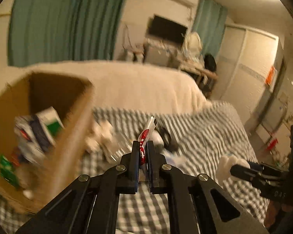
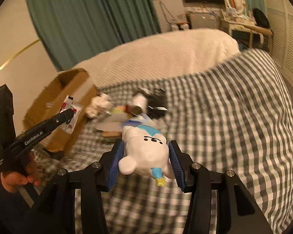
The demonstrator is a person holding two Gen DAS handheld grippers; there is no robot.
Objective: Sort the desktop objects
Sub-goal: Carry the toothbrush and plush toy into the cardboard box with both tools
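Several loose items (image 2: 127, 109) clutter the checked bedspread (image 2: 224, 117) beside the cardboard box (image 2: 54, 105).

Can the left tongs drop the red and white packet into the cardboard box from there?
Probably yes. The left tongs are shut on the packet, and the cardboard box sits close on their left with its top open. Nothing stands between them, though the tongs aren't over the opening yet.
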